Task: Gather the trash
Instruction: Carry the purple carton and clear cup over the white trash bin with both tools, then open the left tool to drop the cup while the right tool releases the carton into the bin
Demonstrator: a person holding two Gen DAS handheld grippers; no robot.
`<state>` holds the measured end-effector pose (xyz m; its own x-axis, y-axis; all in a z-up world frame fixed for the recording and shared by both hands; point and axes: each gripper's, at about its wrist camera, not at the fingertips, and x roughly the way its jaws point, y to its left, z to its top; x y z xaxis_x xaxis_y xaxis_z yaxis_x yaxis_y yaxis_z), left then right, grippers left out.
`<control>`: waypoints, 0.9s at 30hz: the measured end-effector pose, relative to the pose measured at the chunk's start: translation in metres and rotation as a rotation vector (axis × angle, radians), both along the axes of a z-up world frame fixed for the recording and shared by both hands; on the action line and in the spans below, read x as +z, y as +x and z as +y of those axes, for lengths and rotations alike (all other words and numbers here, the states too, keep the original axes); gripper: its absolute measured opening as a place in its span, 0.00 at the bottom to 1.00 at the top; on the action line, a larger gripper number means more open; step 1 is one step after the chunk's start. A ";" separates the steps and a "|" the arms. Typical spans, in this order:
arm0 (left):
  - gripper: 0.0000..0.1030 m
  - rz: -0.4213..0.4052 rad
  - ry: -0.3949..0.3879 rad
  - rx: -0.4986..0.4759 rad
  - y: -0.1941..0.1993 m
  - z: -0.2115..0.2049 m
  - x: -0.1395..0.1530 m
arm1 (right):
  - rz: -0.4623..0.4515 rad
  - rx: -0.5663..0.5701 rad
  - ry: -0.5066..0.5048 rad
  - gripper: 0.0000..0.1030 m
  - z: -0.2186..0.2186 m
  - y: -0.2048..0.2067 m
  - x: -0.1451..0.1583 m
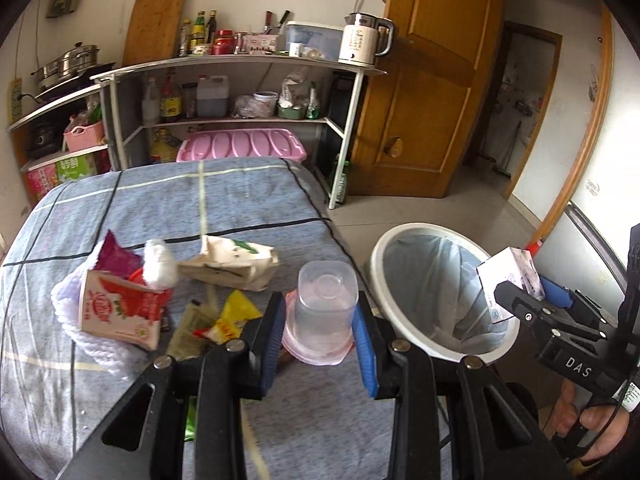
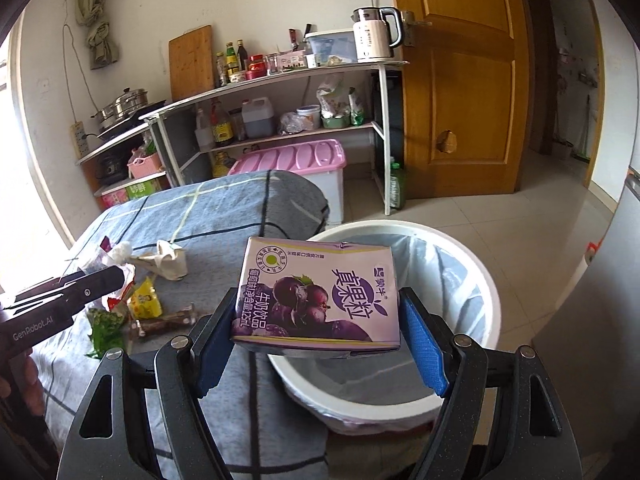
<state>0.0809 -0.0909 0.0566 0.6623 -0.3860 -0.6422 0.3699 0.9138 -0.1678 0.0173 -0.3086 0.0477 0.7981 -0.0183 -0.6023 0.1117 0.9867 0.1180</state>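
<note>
Two tools are working: the right tool (image 2: 318,334) is clamping the purple drink carton (image 2: 318,294) crosswise directly above the lined bin (image 2: 486,280), while the left tool (image 1: 319,322) is bracketing, perhaps gripping, the upturned plastic cup (image 1: 322,312) on the bed (image 1: 160,196), bin just rightward.

— What are the surfaces like?
— The purple drink carton (image 2: 316,300) is glossy printed card. The upturned cup (image 1: 326,300) is clear, smooth plastic. The bedcover (image 1: 140,208) is matt woven cloth.
— And the bin?
— The trash bin (image 2: 486,280) is smooth white plastic, lined with thin, crinkled translucent film. The door (image 1: 432,80) is varnished wood.
</note>
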 end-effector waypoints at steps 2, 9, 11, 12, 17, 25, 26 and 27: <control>0.34 0.017 -0.011 -0.040 0.002 -0.018 -0.002 | 0.008 -0.028 -0.002 0.74 -0.017 0.000 -0.001; 0.34 0.051 0.002 -0.144 0.015 -0.077 -0.011 | 0.073 -0.075 -0.013 0.75 -0.063 0.013 -0.018; 0.34 0.055 0.027 -0.159 0.017 -0.093 -0.015 | 0.105 -0.079 -0.019 0.74 -0.072 0.020 -0.027; 0.34 0.060 0.033 -0.167 0.018 -0.099 -0.018 | 0.119 -0.080 -0.019 0.74 -0.076 0.024 -0.031; 0.34 0.112 0.044 -0.190 0.030 -0.121 -0.032 | 0.176 -0.079 -0.011 0.75 -0.091 0.036 -0.049; 0.49 0.161 0.042 -0.202 0.036 -0.134 -0.045 | 0.224 -0.069 -0.006 0.75 -0.099 0.047 -0.065; 0.50 0.162 0.043 -0.203 0.035 -0.134 -0.046 | 0.223 -0.067 -0.004 0.75 -0.099 0.047 -0.066; 0.51 0.165 0.042 -0.202 0.035 -0.133 -0.046 | 0.224 -0.064 -0.002 0.75 -0.099 0.047 -0.067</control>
